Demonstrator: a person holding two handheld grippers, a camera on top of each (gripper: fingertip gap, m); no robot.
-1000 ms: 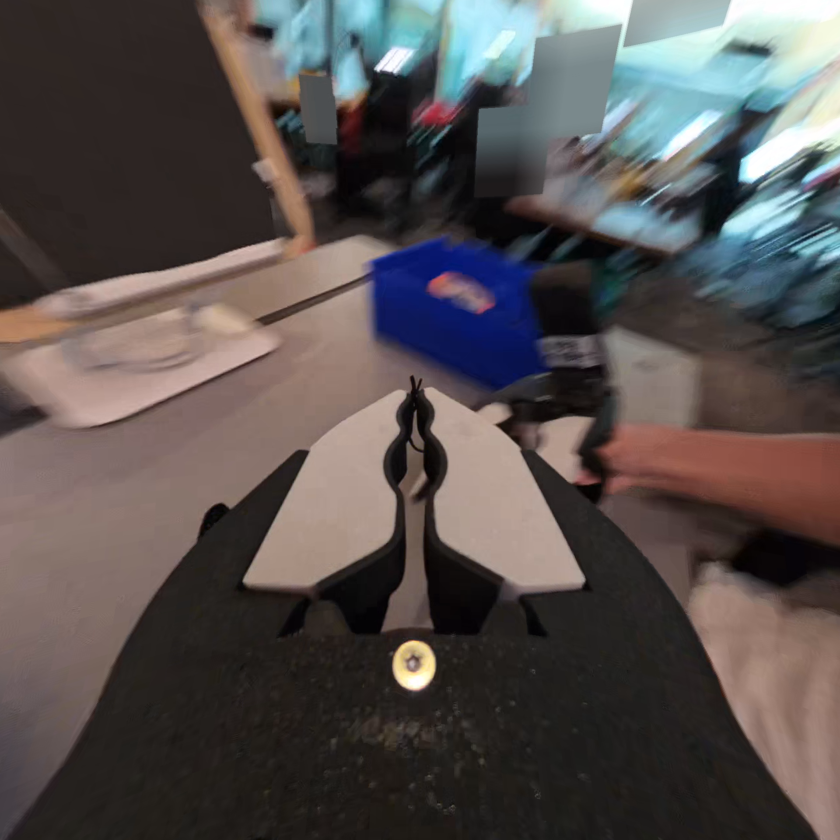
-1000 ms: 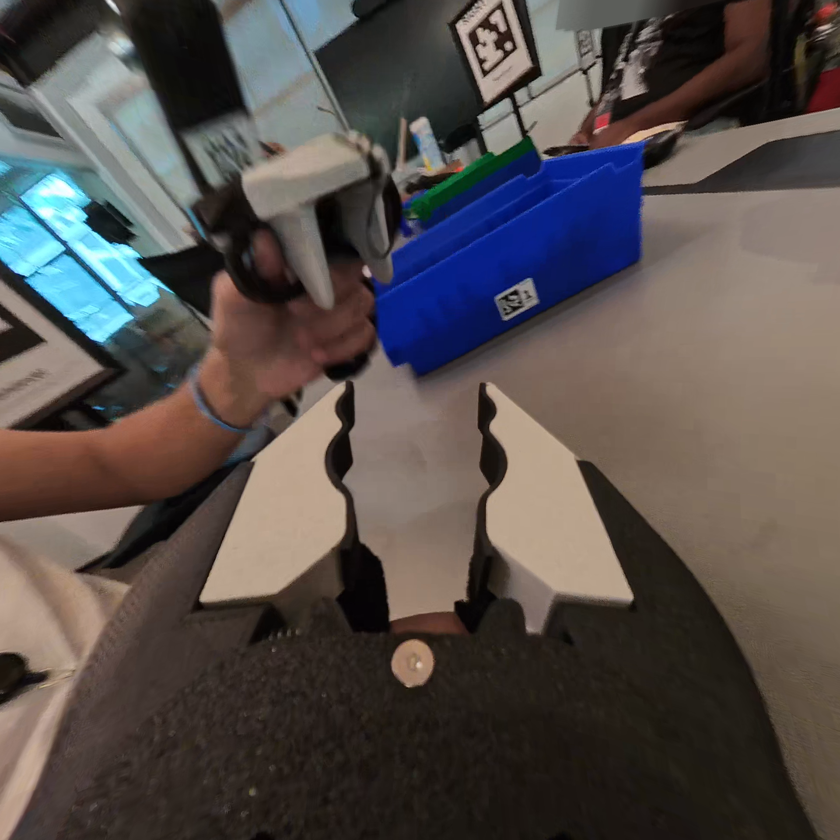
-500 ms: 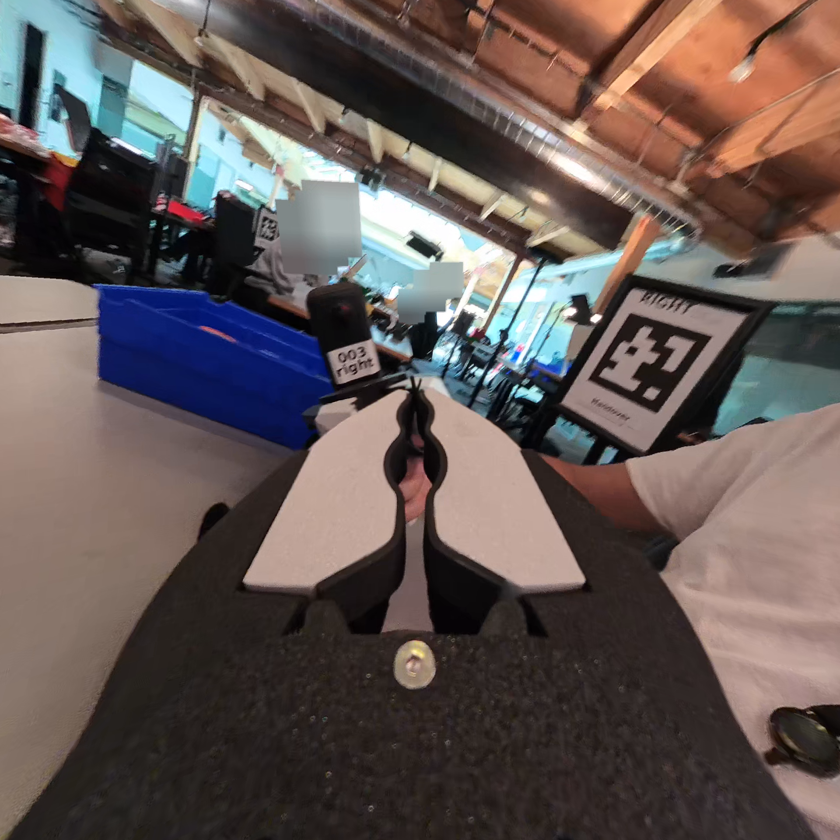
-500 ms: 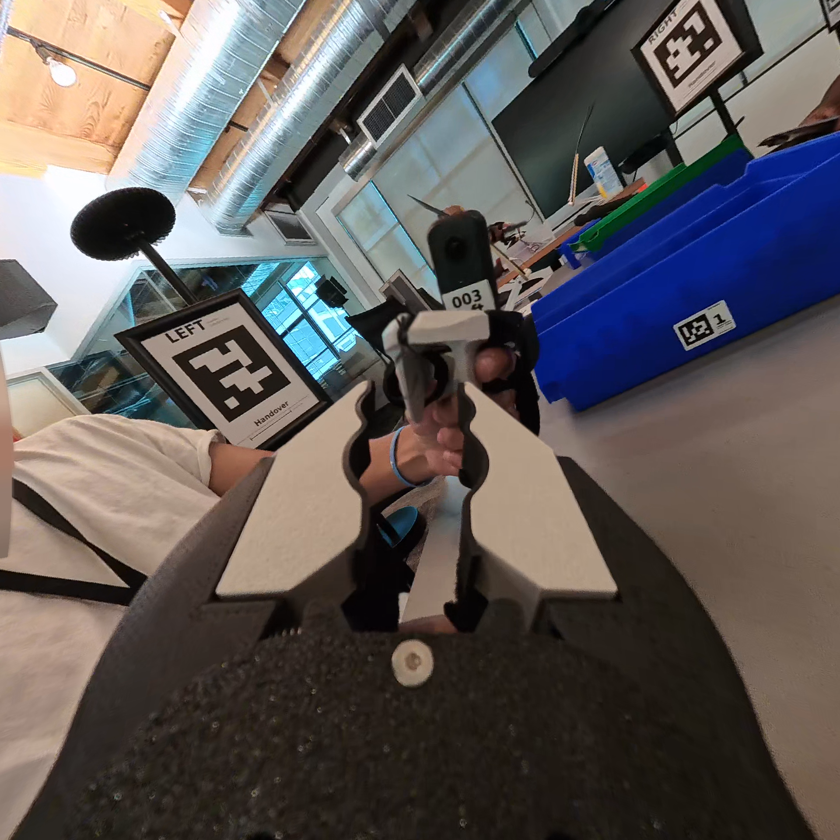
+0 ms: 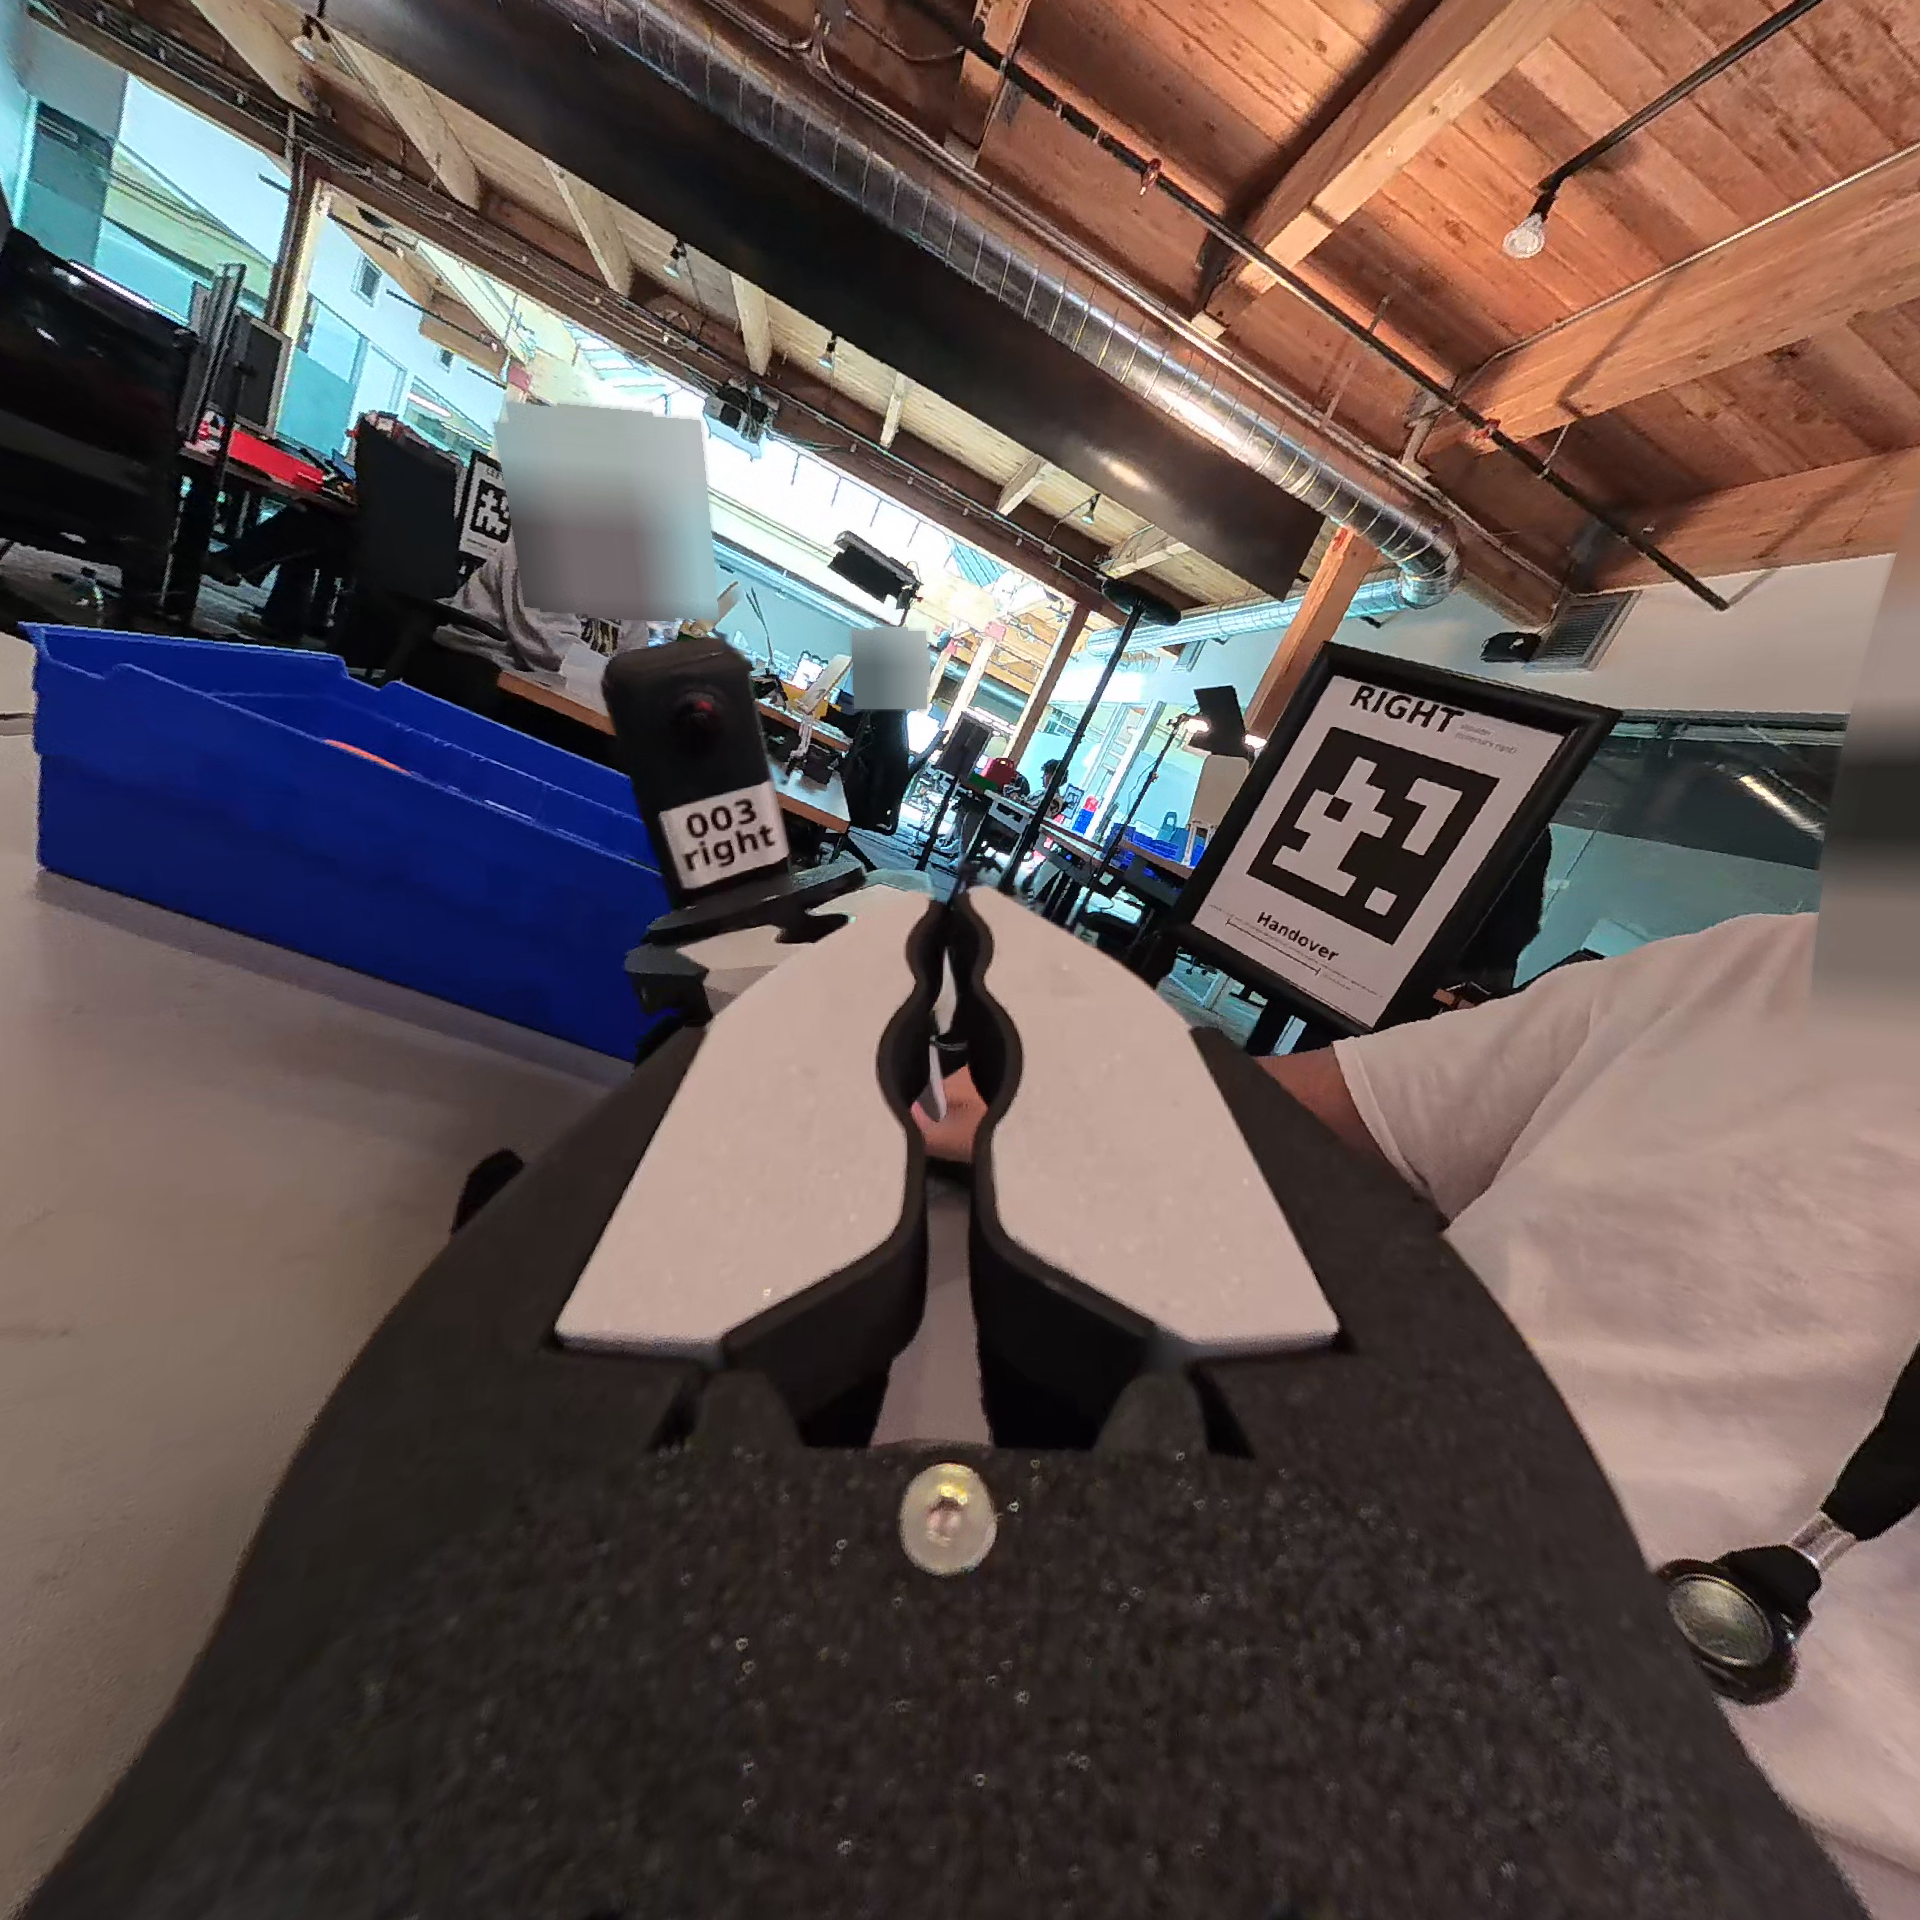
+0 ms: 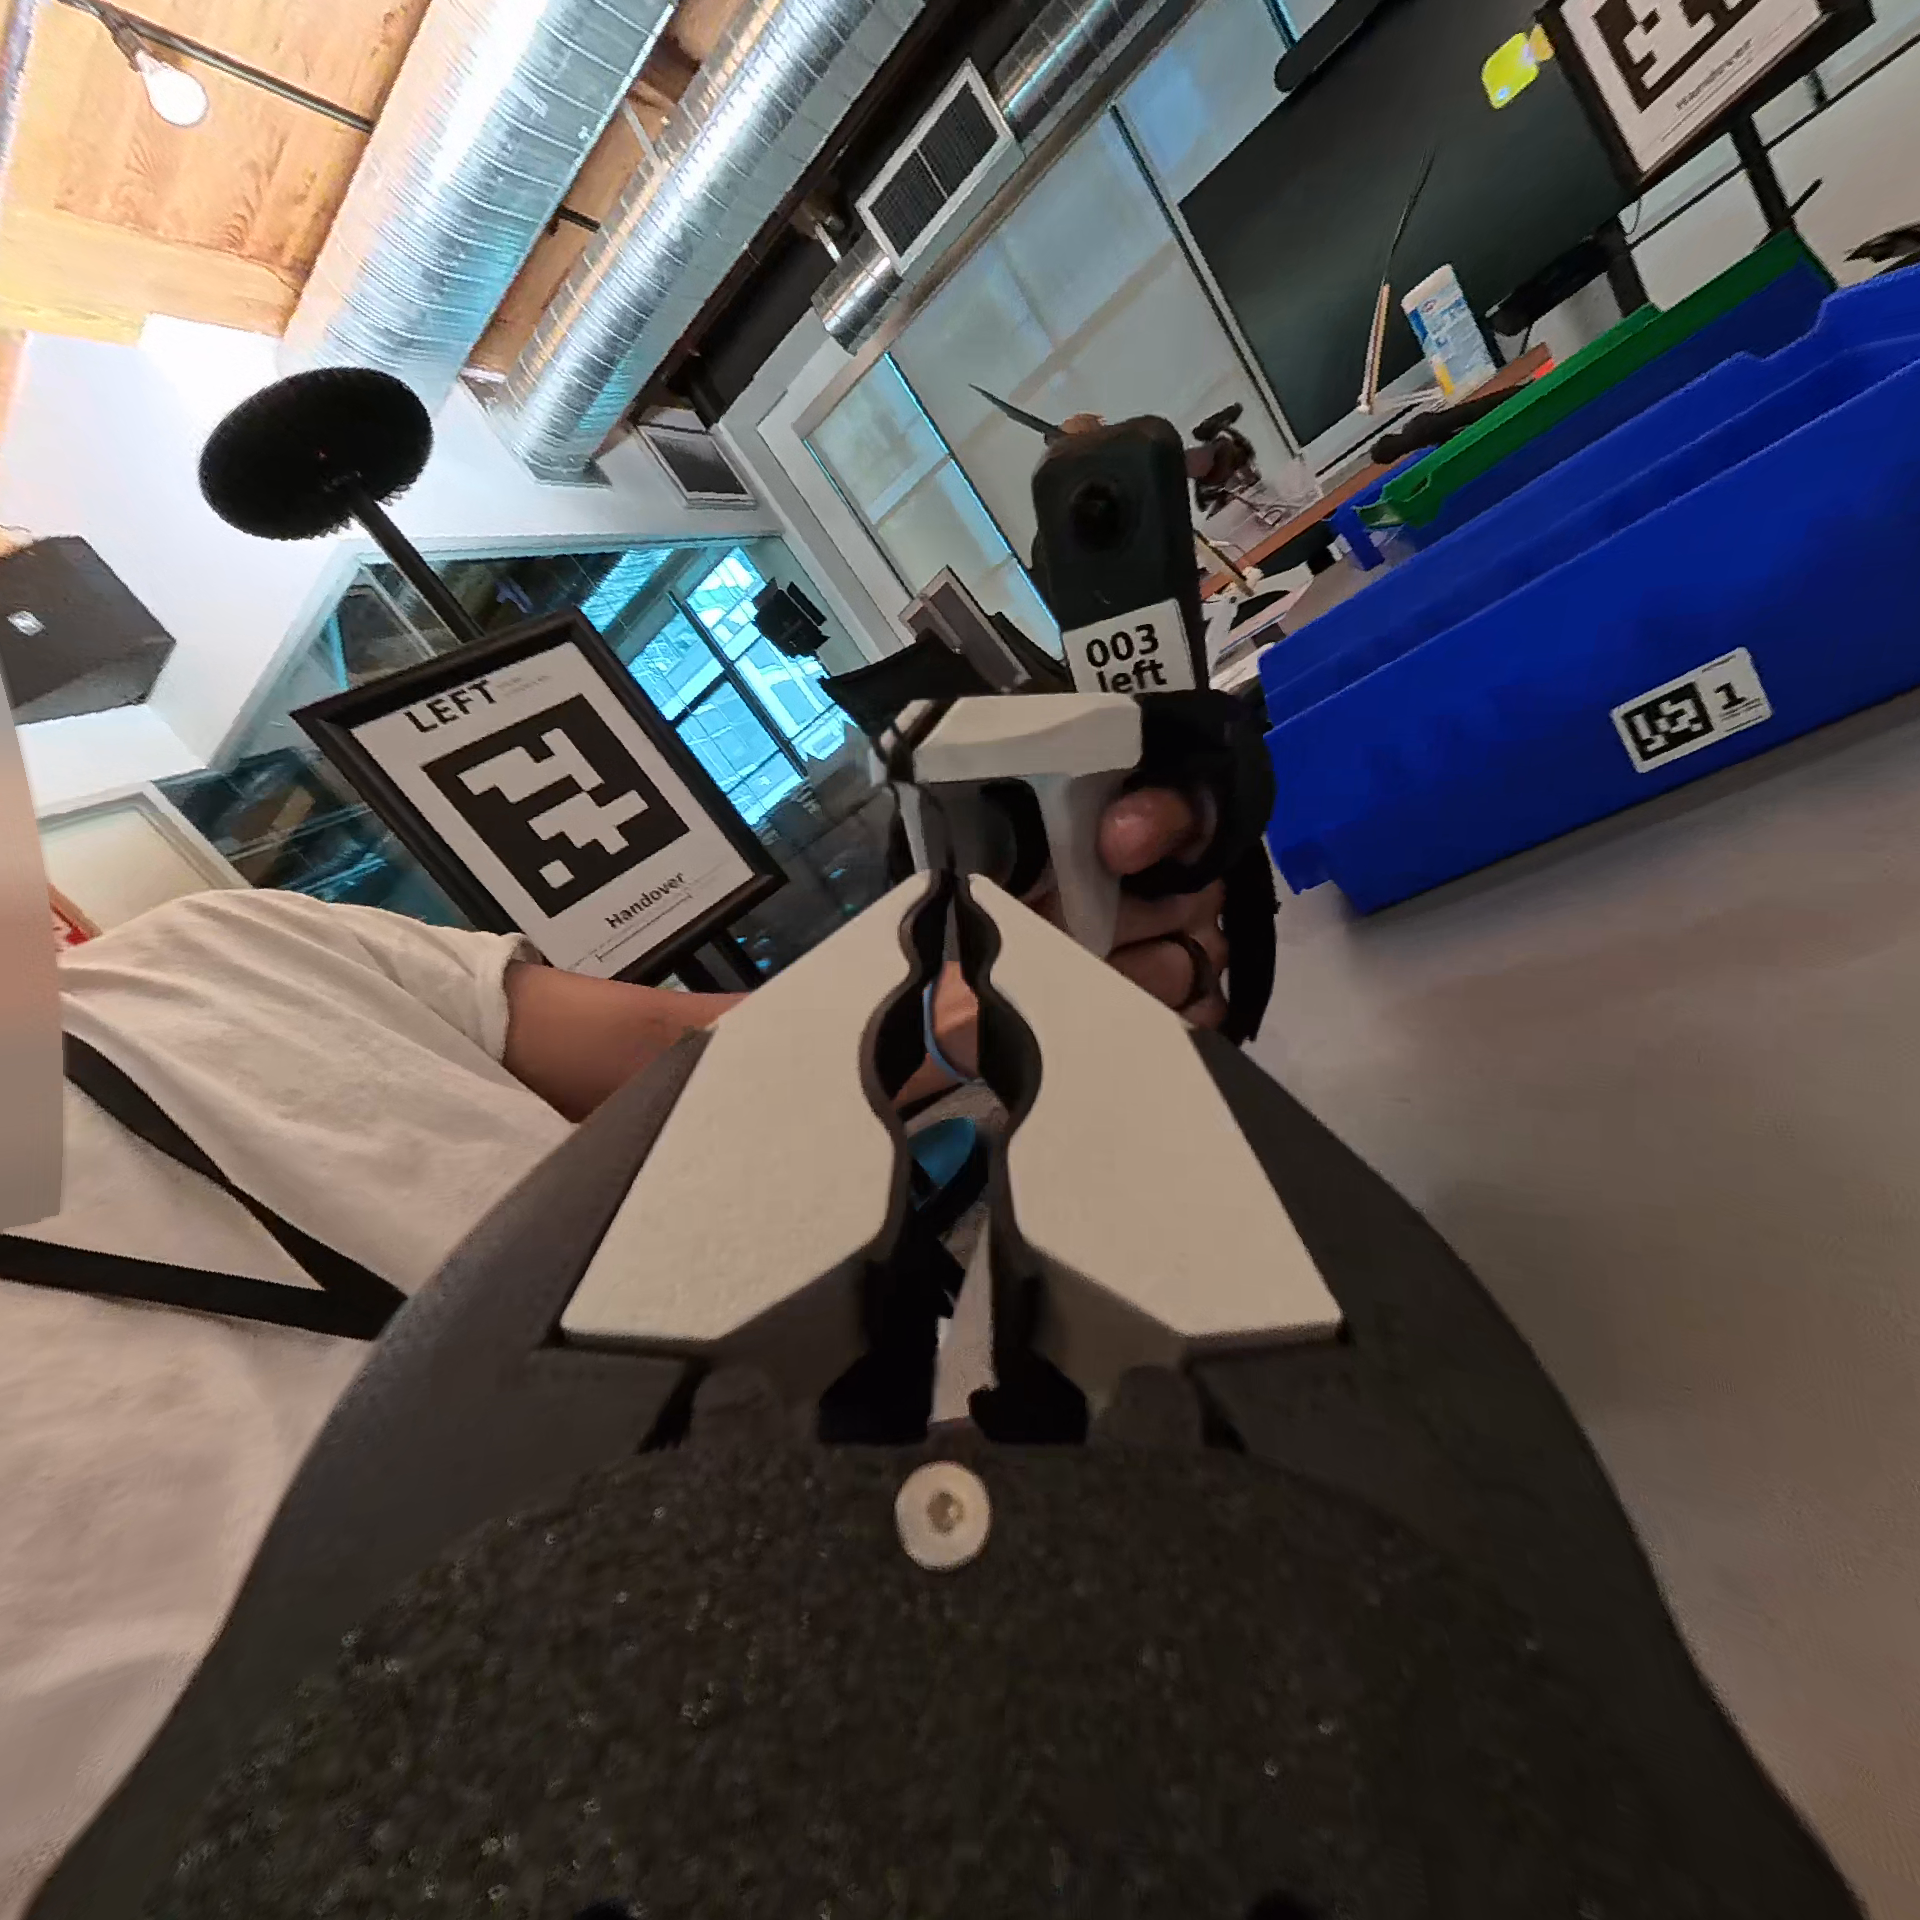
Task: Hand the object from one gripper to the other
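A thin black strand [image 5: 943, 987], like a cord or tie, is pinched between my left gripper's [image 5: 954, 902] shut fingers, and its tip pokes out past them. In the right wrist view my right gripper [image 6: 951, 885] is shut on the same strand [image 6: 948, 847], tip to tip with the left gripper [image 6: 920, 774], which a hand holds just beyond. Both grippers are held above the grey table. The right gripper [image 5: 769, 920], with its black camera, shows just behind my left fingertips. Most of the strand is hidden by the fingers.
A blue bin [image 5: 312, 821] stands on the grey table [image 5: 208, 1091]; it also shows at the right in the right wrist view [image 6: 1558, 748]. Framed marker signs [image 5: 1382, 831] [image 6: 551, 800] stand off the table's edge. The person's white shirt [image 5: 1662, 1195] is close by.
Both grippers swung up from the table to face each other. The right gripper, open until half a second ago, has closed on the strand held by the left gripper.
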